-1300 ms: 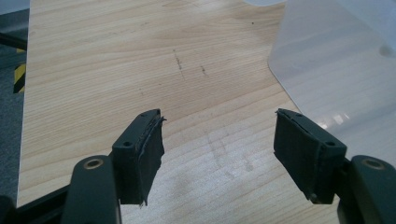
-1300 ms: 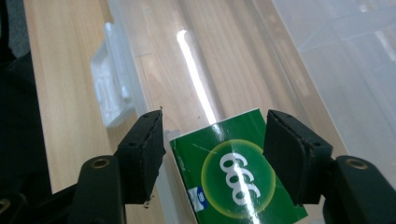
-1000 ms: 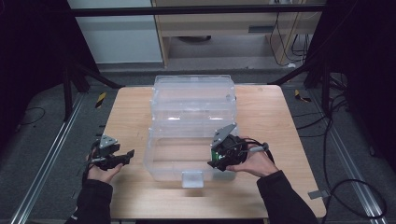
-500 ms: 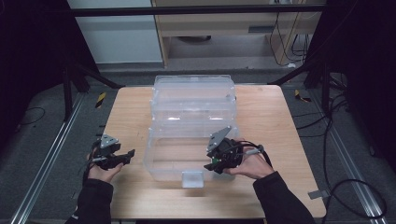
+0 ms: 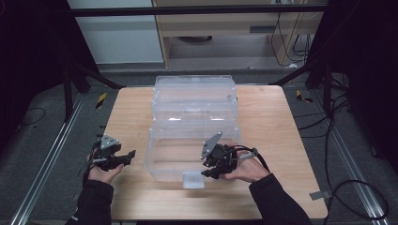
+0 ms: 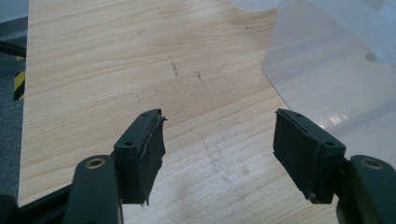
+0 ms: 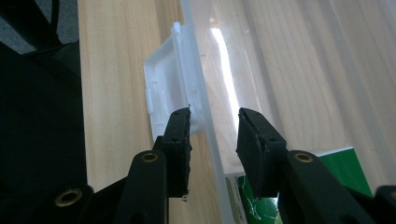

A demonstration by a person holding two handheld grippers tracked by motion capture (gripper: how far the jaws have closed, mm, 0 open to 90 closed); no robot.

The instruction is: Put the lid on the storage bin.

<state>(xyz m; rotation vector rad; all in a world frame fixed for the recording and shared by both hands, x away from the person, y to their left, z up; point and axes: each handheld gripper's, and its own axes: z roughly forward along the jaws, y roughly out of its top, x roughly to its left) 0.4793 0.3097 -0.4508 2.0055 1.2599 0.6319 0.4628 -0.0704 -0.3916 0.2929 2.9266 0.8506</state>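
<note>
clear plastic box [image 5: 192, 140], lid open, white latch [image 5: 193, 179] at front.

— What can't be made out here?

— In the right gripper view, the green thing [image 7: 348, 161] at the bottom is cut off by a jaw and the picture's edge; what it is cannot be told. Whether the pads [image 7: 180, 140] press the clear box's front wall [image 7: 205, 116] is unclear too.

— And elsewhere?

— In the left gripper view the clear box [image 6: 345, 79] runs off the right and top edges. In the high view, the person's forearms are cut at the bottom, and the box's contents cannot be told.
</note>
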